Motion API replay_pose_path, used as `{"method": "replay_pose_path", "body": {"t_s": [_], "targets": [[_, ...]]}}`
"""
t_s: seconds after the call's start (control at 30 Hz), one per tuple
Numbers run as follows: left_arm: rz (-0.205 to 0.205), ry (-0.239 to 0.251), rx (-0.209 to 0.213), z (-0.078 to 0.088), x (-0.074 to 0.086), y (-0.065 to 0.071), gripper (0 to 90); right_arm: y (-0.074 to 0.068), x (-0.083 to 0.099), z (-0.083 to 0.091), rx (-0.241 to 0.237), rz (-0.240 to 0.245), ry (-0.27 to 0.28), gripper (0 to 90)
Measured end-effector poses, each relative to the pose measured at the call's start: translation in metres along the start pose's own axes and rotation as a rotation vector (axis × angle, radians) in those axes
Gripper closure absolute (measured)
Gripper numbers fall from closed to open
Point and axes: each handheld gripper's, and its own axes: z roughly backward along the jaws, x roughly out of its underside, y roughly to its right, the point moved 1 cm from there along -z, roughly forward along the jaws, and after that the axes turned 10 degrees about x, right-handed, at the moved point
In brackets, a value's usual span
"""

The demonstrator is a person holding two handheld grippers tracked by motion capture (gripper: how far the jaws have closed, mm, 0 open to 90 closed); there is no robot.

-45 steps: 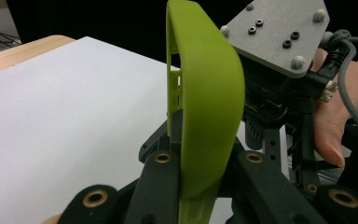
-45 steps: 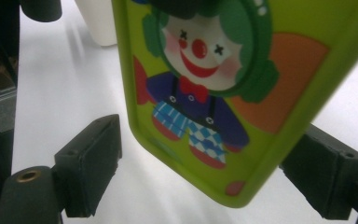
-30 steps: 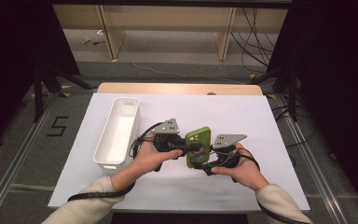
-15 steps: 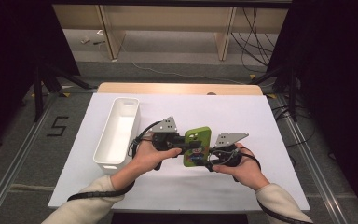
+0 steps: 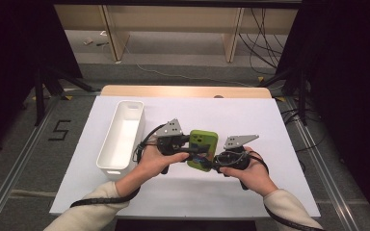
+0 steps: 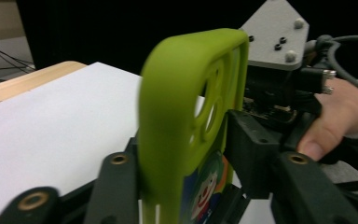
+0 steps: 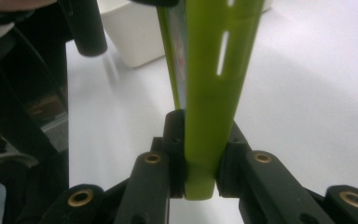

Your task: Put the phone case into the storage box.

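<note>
While right gripper (image 7: 200, 179) fingers pinch the green case's (image 5: 203, 149) edge, left gripper (image 6: 182, 186) fingers have just spread.

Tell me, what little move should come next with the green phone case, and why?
Probably draw the left gripper back off the green phone case. Its jaws have just been opening and stand loose around the case in the left gripper view, while the right gripper has just been closing and now pinches the case's edge, so the right one can carry it alone.
</note>
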Motion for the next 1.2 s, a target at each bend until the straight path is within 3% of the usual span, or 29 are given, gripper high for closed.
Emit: {"method": "replay_pose_path", "body": {"t_s": [0.03,0.07,0.1,0.23,0.33,0.43,0.57,0.77,0.97,1.2], "targets": [[-0.001,0.001,-0.010,-0.001,0.000,0.000,48.5,-0.001,-0.001,0.000,0.004,-0.004,-0.001,78.0],[0.000,-0.001,-0.020,-0.001,0.000,0.001,37.5,-0.003,-0.003,0.000,0.018,-0.009,-0.001,78.0],[-0.007,-0.011,-0.042,-0.002,-0.001,0.002,37.5,-0.003,-0.003,0.000,0.018,-0.009,-0.001,78.0],[-0.020,-0.015,-0.112,0.001,-0.003,0.001,17.8,-0.002,-0.003,0.002,0.081,-0.056,0.002,78.1],[-0.019,-0.003,-0.153,0.003,-0.006,0.000,13.8,0.000,-0.004,0.003,0.110,-0.073,0.008,78.0],[-0.009,0.003,-0.184,0.003,-0.008,0.001,1.9,0.002,-0.004,0.004,0.167,-0.091,0.012,78.0],[0.001,0.007,-0.236,0.002,-0.012,0.003,0.0,0.002,-0.005,0.001,0.205,-0.104,0.010,78.0],[0.001,0.025,-0.241,-0.003,-0.016,0.006,0.0,0.002,-0.007,-0.002,0.247,-0.112,0.015,78.0],[-0.031,0.021,-0.274,-0.009,-0.021,0.007,0.0,0.002,-0.008,-0.006,0.266,-0.114,0.014,78.0],[-0.029,0.028,-0.300,-0.013,-0.024,0.004,0.0,-0.001,-0.008,-0.011,0.280,-0.115,0.007,78.0]]}}
